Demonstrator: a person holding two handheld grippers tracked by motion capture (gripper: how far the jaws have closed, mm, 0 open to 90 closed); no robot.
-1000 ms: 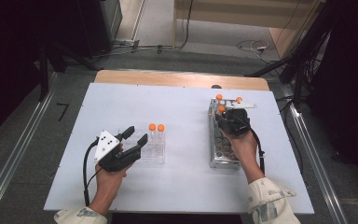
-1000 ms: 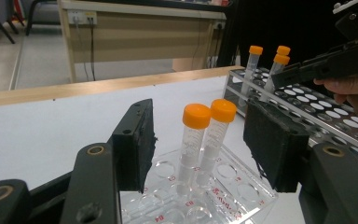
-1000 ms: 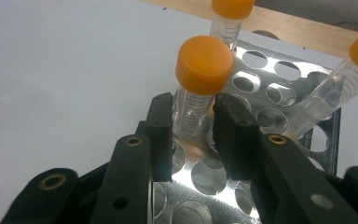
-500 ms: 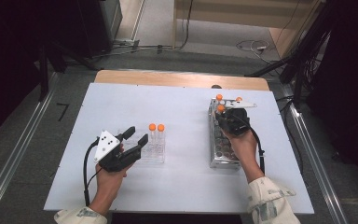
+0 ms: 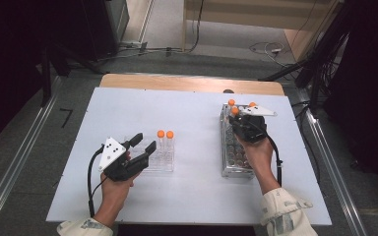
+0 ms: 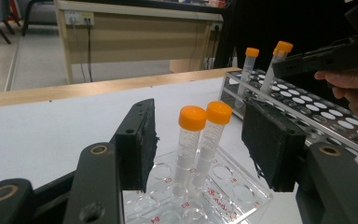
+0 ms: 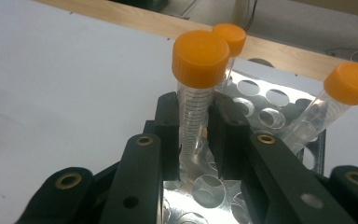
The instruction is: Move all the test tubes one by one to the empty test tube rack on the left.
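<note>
Orange caps mark 5 clear tubes on a white surface (image 5: 197, 113), seen from above. The right gripper (image 5: 241, 123) sits over the far end of a metal rack (image 5: 236, 162) at the right side of the surface. In the right gripper view its jaws have just been closing and now clamp a tube (image 7: 196, 93) by its clear body, with the cap above the jaws. The tube stands upright with its lower end in or just above a rack hole; which one cannot be told. 2 more tubes stand in the rack near it: one (image 7: 228, 42) just behind the held tube, one (image 7: 340, 93) leaning at the right.

The left gripper (image 5: 140, 147) rests low at the left side of the surface, well apart from the right. Its jaws stand about half open and hold nothing. In the left gripper view they frame a clear plastic rack (image 6: 223, 186) that holds 2 tubes (image 6: 191, 140) side by side, upright, with their caps touching. The pads touch neither tube.
</note>
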